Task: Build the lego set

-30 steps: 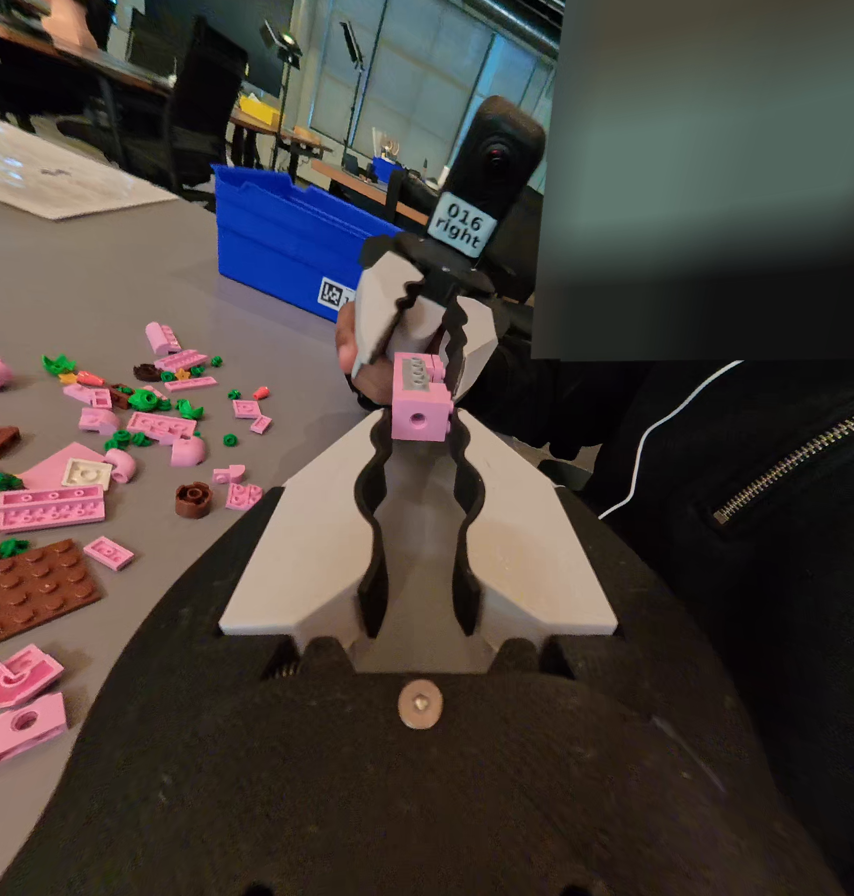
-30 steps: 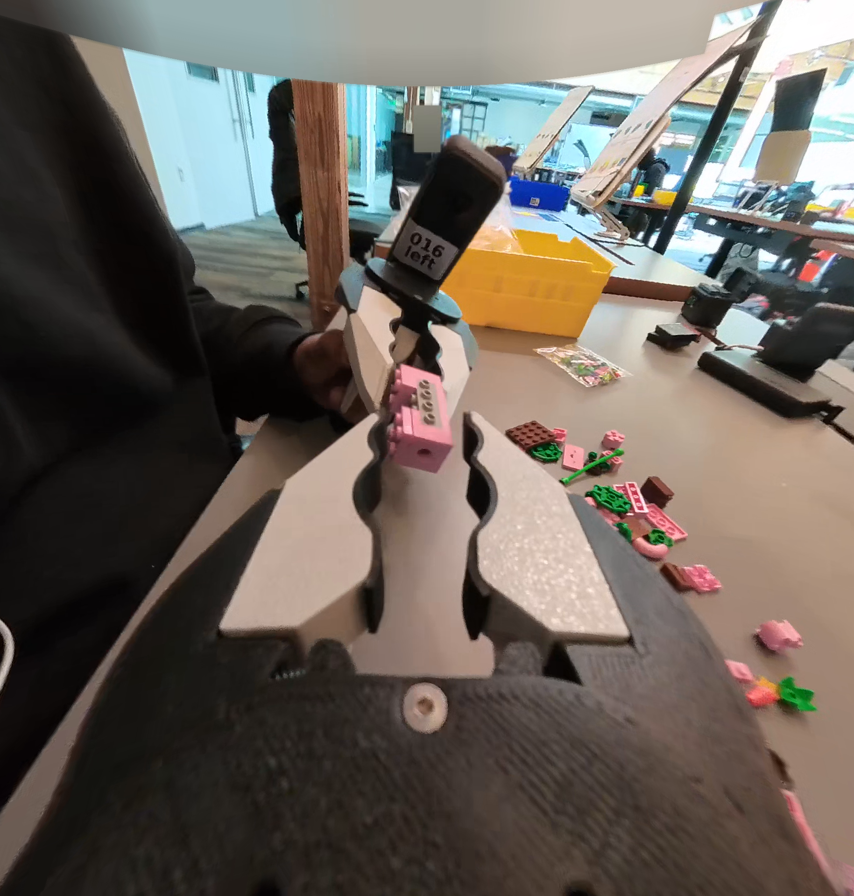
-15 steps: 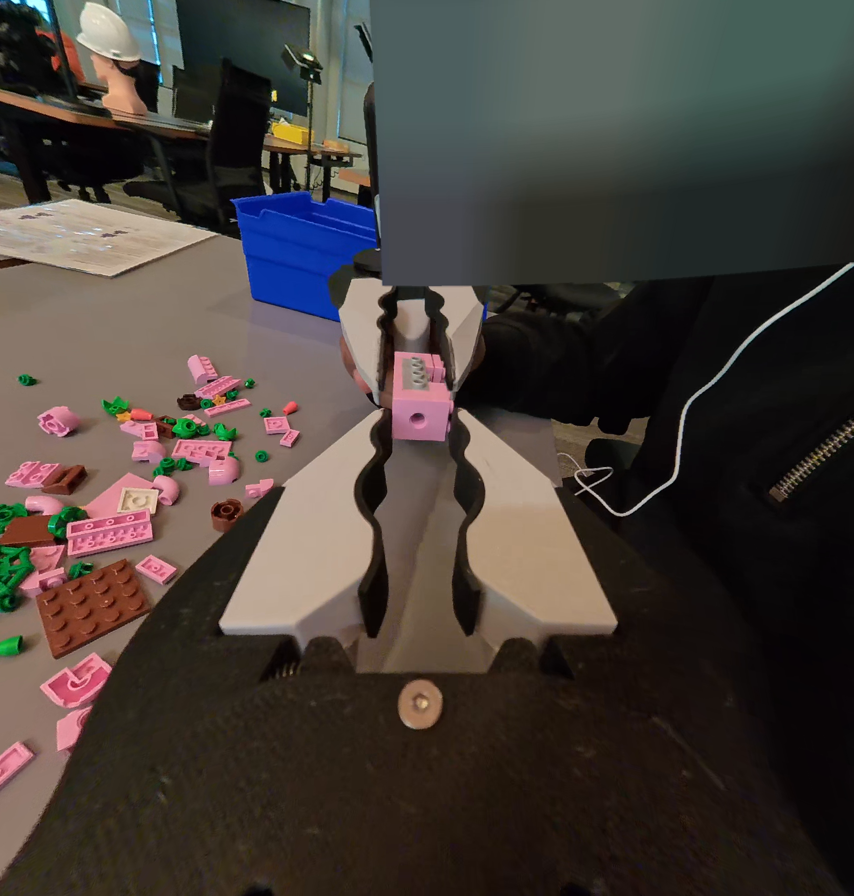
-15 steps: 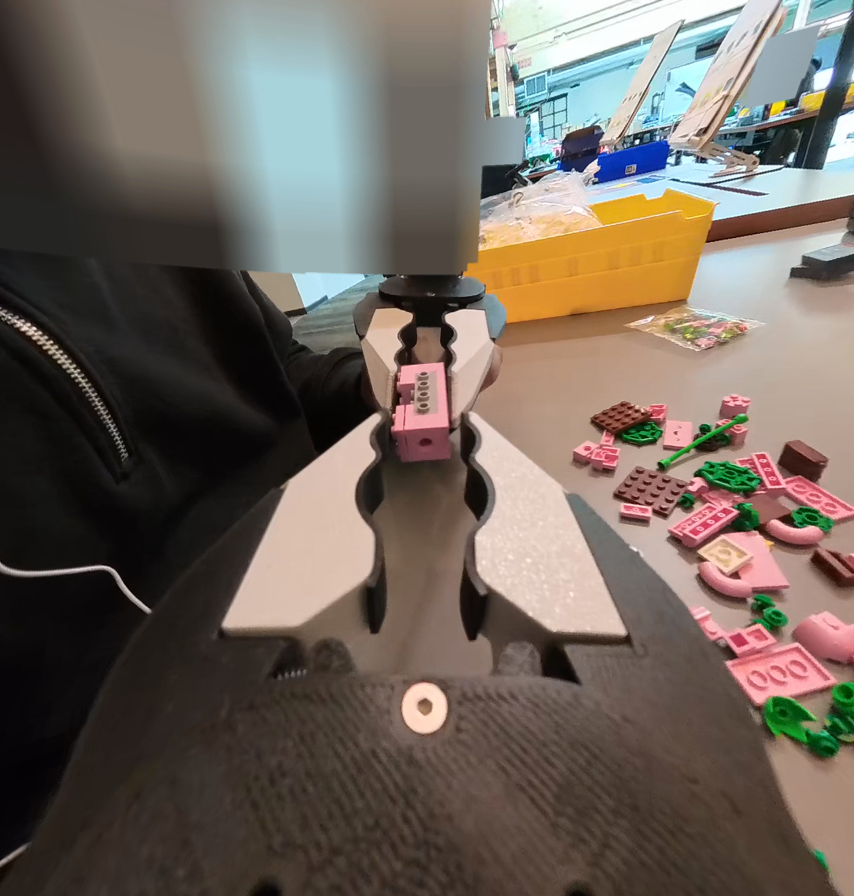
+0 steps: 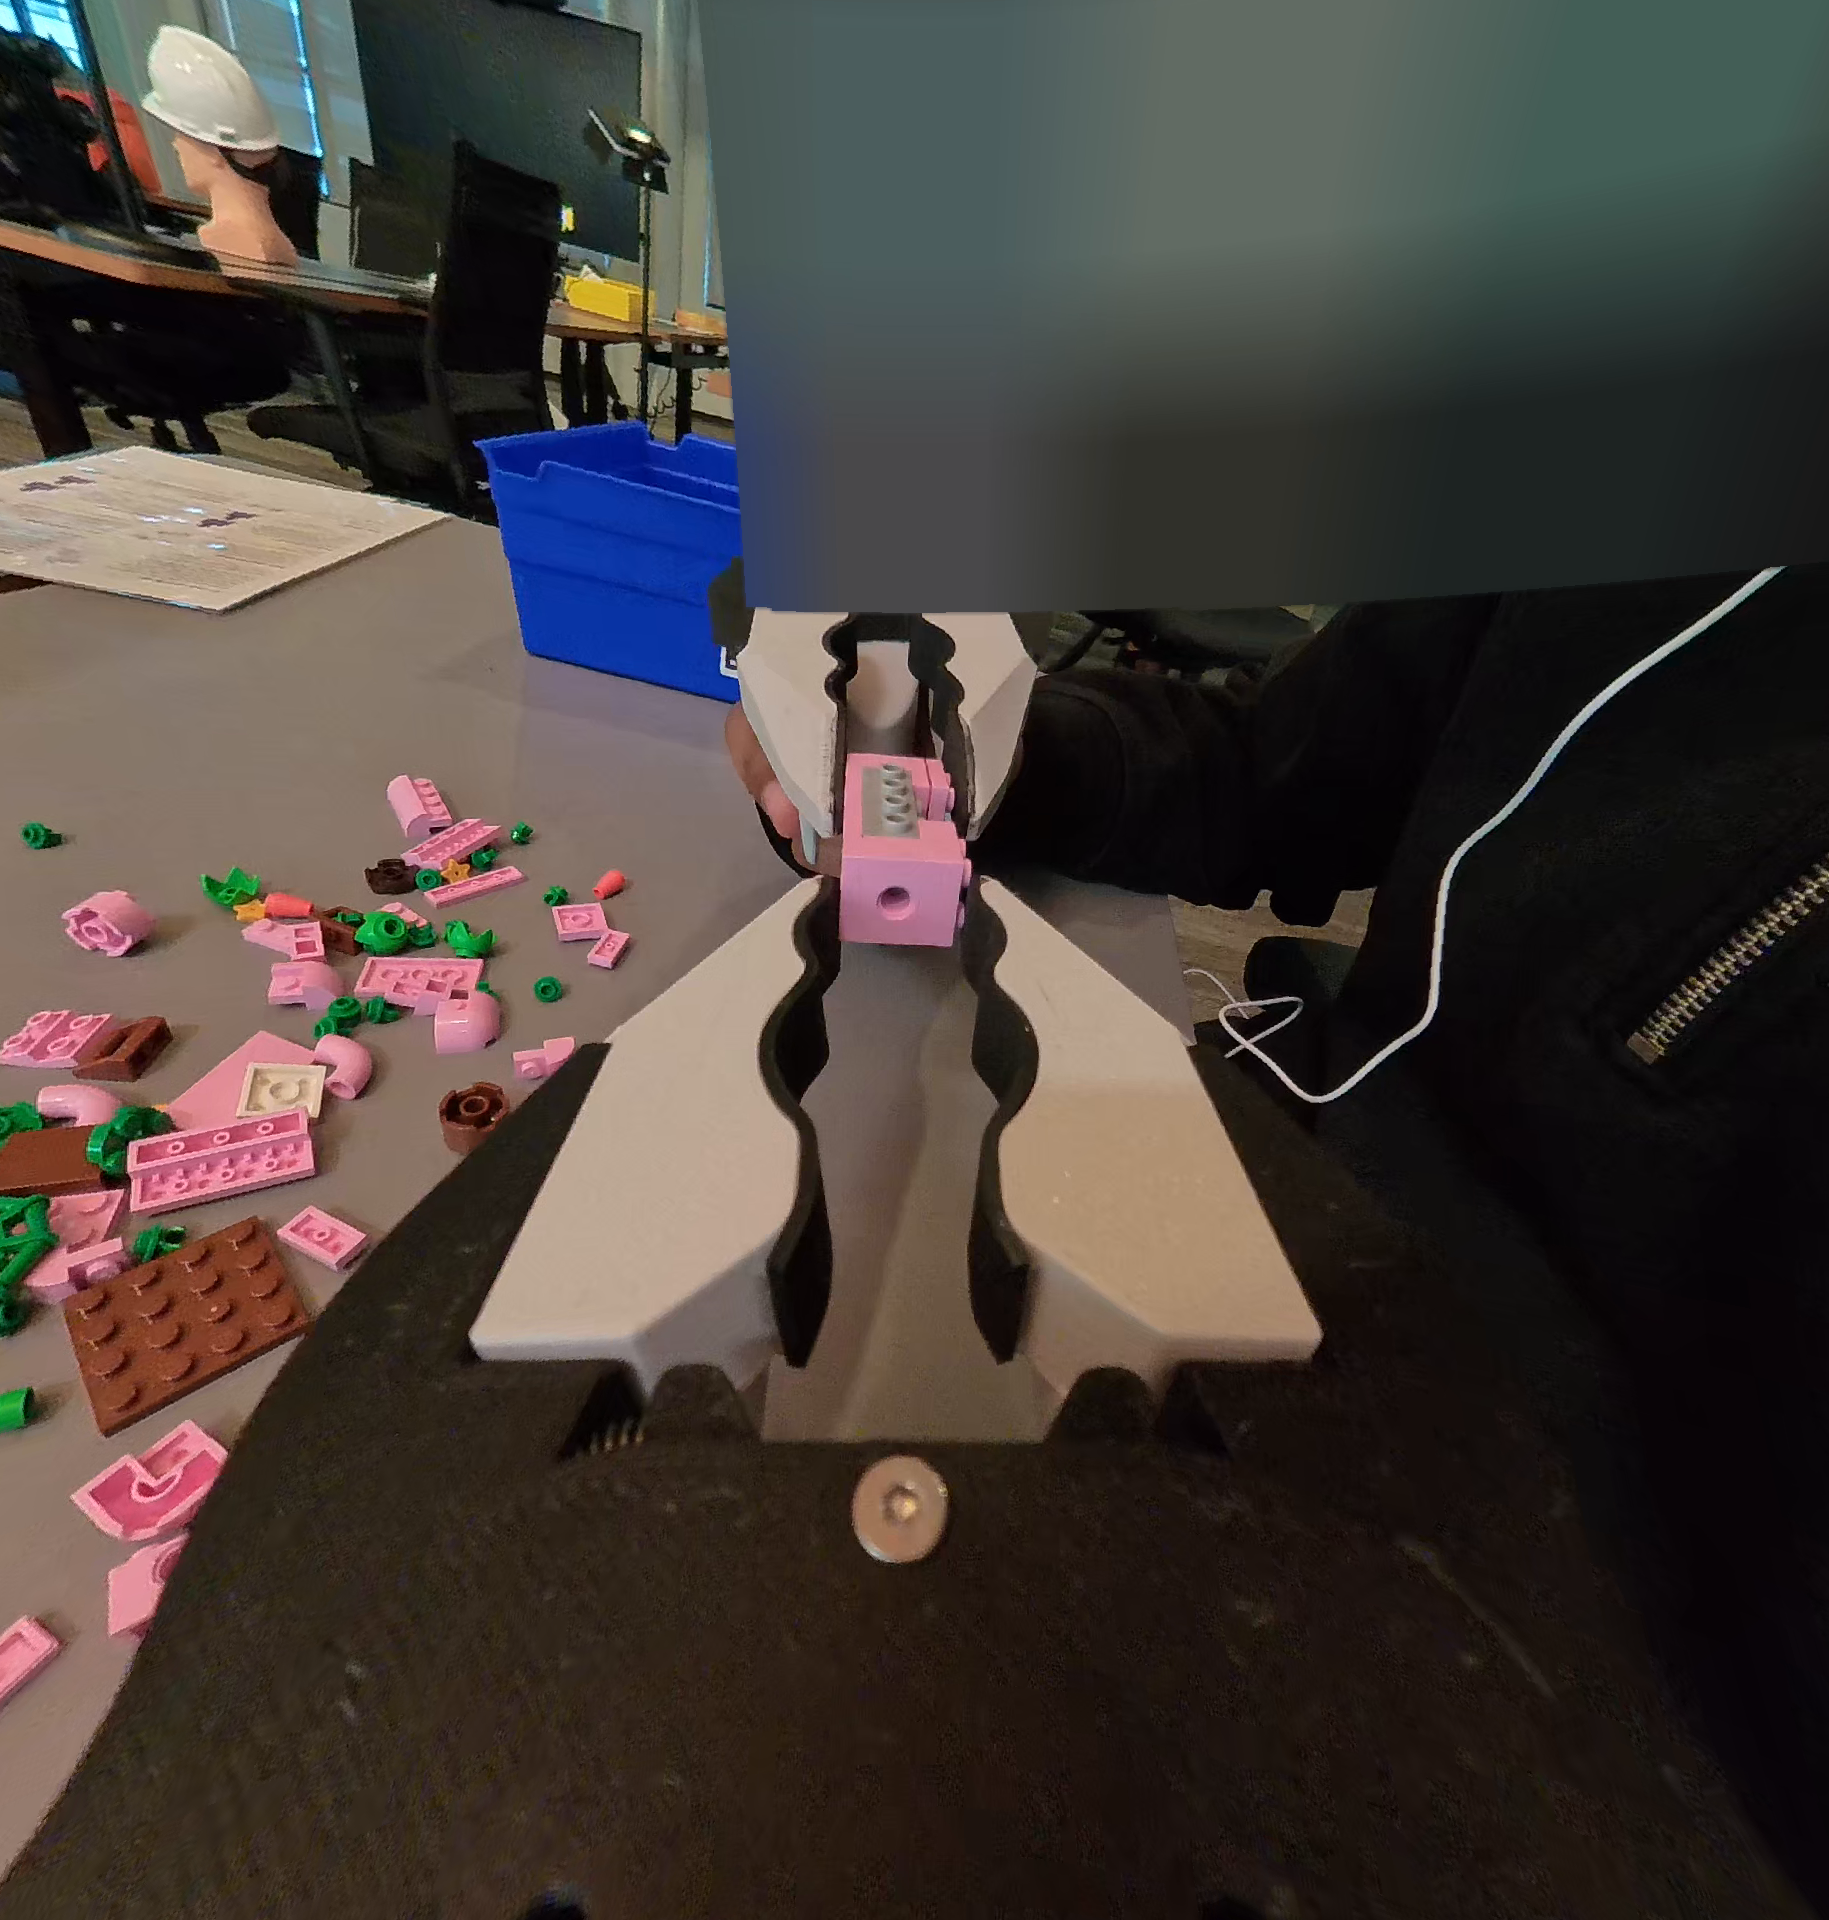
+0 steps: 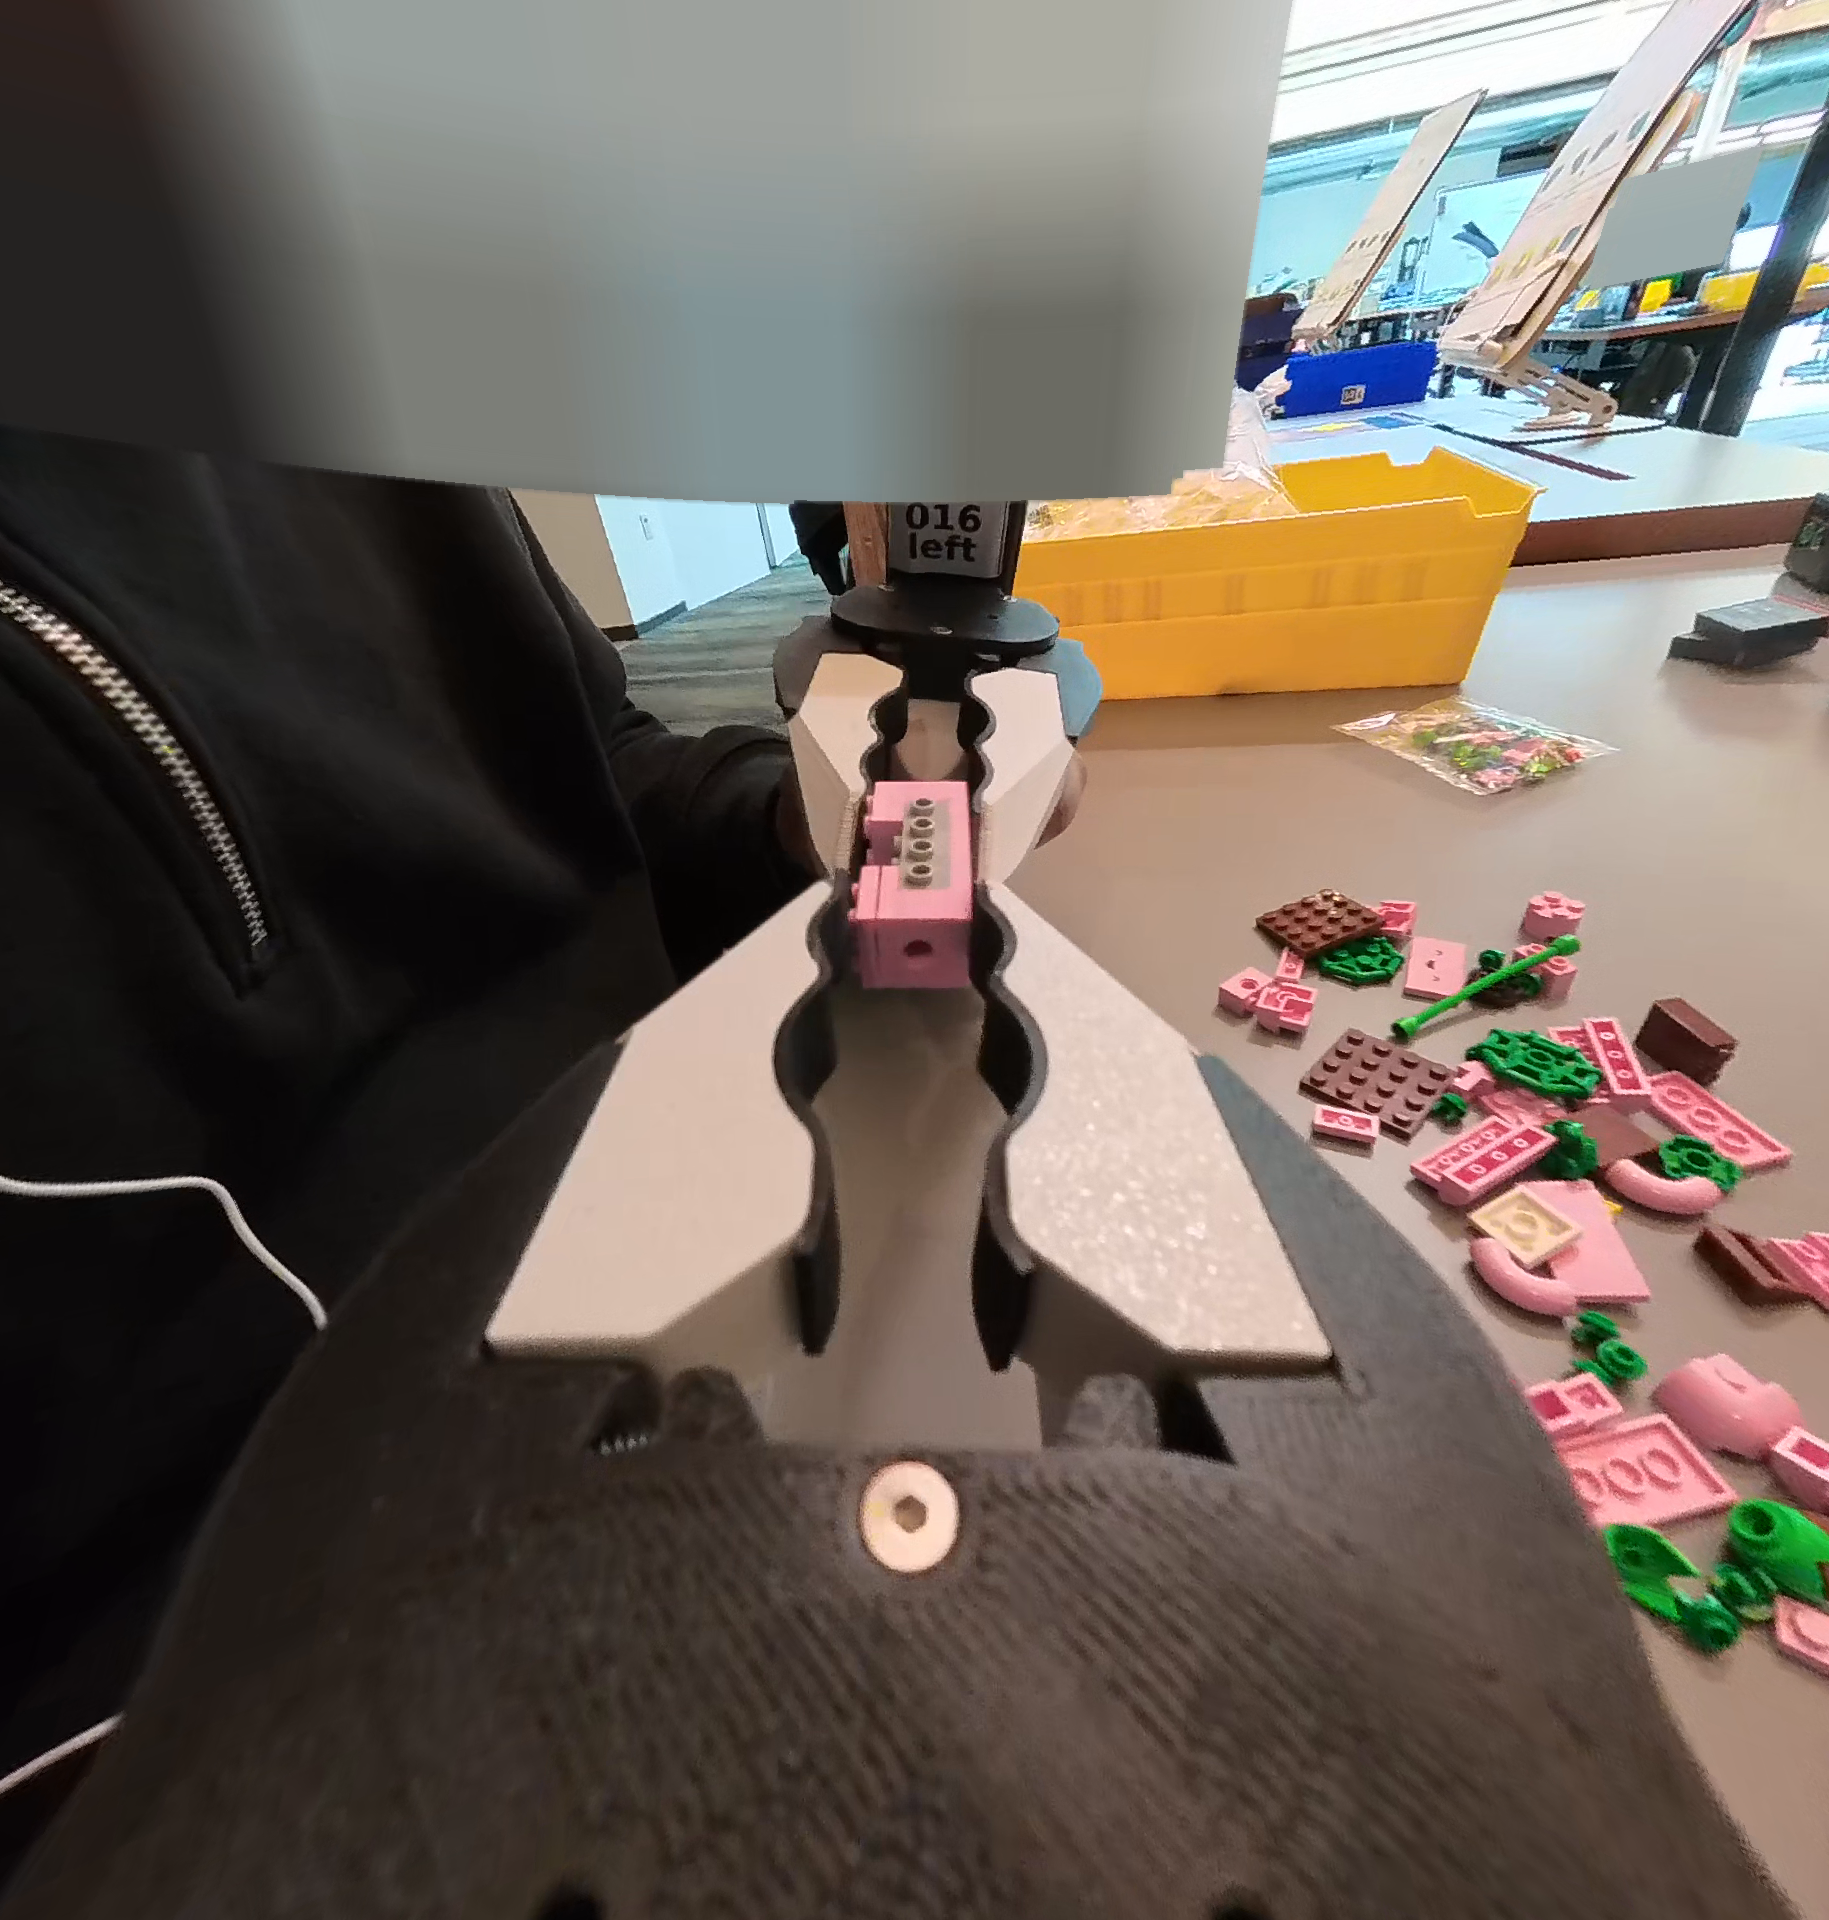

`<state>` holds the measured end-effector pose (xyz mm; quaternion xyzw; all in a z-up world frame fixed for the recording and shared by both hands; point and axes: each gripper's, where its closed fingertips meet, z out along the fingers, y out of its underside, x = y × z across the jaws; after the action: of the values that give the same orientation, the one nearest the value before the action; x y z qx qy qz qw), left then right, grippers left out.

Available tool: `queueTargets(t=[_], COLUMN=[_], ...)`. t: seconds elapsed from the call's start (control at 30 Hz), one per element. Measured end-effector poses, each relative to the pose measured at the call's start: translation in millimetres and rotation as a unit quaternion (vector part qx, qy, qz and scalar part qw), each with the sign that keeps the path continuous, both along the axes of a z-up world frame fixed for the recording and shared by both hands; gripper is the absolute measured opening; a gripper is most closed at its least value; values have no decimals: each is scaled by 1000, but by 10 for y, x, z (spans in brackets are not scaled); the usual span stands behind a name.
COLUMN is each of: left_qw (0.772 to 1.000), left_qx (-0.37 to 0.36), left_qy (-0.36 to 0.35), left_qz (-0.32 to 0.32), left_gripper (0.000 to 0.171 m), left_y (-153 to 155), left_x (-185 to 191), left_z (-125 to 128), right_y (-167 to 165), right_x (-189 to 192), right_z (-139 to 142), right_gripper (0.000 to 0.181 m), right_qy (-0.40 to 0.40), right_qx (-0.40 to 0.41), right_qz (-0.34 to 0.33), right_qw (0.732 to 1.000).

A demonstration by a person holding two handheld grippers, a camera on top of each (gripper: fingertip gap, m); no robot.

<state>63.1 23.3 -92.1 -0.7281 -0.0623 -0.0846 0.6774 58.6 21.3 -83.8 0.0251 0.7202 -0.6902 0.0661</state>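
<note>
A small pink lego assembly point(image 5: 905, 904) with a grey studded plate on top is held in the air between both grippers, in front of a person in a black jacket. My left gripper point(image 5: 902, 920) is shut on its near end in the left wrist view; the right gripper point(image 5: 894, 831) faces it from the far side. In the right wrist view my right gripper point(image 6: 915, 935) is shut on the near end of the assembly point(image 6: 910, 951), and the left gripper point(image 6: 918, 847) holds the far end.
Loose pink, green and brown lego pieces lie on the grey table point(image 5: 266, 707), among them a brown plate point(image 5: 183, 1320). A blue bin point(image 5: 619, 561) and a paper sheet point(image 5: 162, 520) sit behind. A yellow bin point(image 6: 1284, 582) and a bag of pieces point(image 6: 1471, 743) stand at the far right. The tips of both grippers are at nearly the same place.
Both grippers have swung round towards the person. The right gripper's jaws, open beside the assembly one second ago, have closed on it. The left gripper has kept its hold.
</note>
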Motion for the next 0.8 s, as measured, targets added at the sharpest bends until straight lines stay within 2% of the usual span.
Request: queueTargets(t=[0.47,0.7,0.73,0.8], left_qw=[1000,999,999,999], left_qx=[-10,-9,-7,-9], left_qy=[19,6,5,8], left_qz=[11,36,39,48], left_gripper=[20,20,20,20], left_y=[3,-26,-30,-39], left_x=[-4,-109,-119,-144], left_z=[-24,-22,-17,-19], right_y=[-7,-30,-28,-11], right_x=[7,-87,-105,-153], right_z=[-13,-66,-86,-92], right_gripper=[21,21,23,42], right_qy=[23,-2,3,9], right_qx=[16,3,6,7], right_qz=[-12,-23,-28,-44], right_qw=[1000,1000,1000,999])
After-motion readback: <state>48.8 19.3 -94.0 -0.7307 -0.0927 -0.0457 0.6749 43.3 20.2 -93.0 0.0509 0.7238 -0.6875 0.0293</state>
